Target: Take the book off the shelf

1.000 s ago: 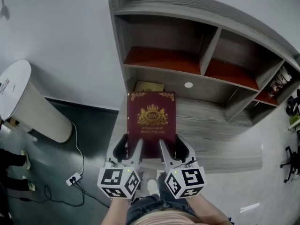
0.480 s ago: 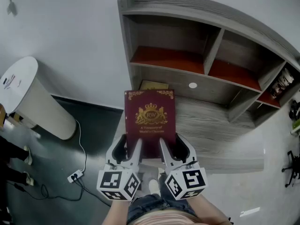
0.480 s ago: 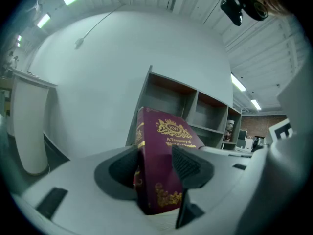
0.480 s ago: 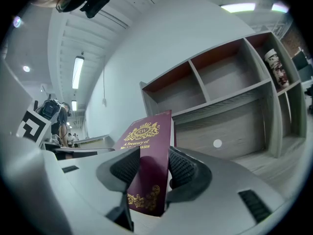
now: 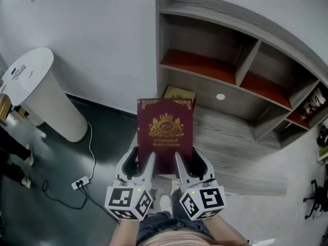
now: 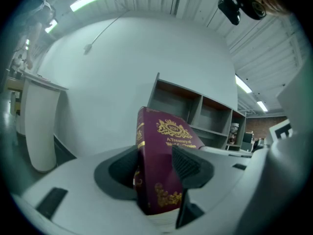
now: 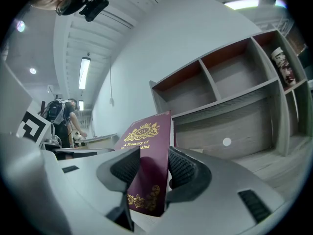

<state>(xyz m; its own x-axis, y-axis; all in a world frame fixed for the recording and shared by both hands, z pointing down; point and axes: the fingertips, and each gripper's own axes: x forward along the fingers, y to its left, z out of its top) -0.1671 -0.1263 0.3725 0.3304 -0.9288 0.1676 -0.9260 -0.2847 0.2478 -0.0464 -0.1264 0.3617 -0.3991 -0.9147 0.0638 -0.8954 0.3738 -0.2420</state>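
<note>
A maroon book (image 5: 165,132) with a gold crest on its cover is held upright in front of me, clear of the grey shelf unit (image 5: 205,65). My left gripper (image 5: 142,158) is shut on the book's lower left part, and my right gripper (image 5: 188,157) is shut on its lower right part. In the left gripper view the book (image 6: 164,165) stands between the ribbed pads, with the gripper (image 6: 156,173) pressing on both covers. The right gripper view shows the same book (image 7: 149,155) pinched in that gripper (image 7: 154,173). The book's bottom edge is hidden behind the fingers.
A tan book (image 5: 179,93) lies on the grey desk top (image 5: 241,142) under the shelf's red-floored compartments. A white cylindrical bin (image 5: 41,101) stands at the left. A power strip (image 5: 79,182) and its cable lie on the dark floor. A person's legs (image 5: 10,158) show at the left edge.
The shelf has slid to the right in the head view, so the book and both grippers now sit further left of it. The hold on the book looks the same.
</note>
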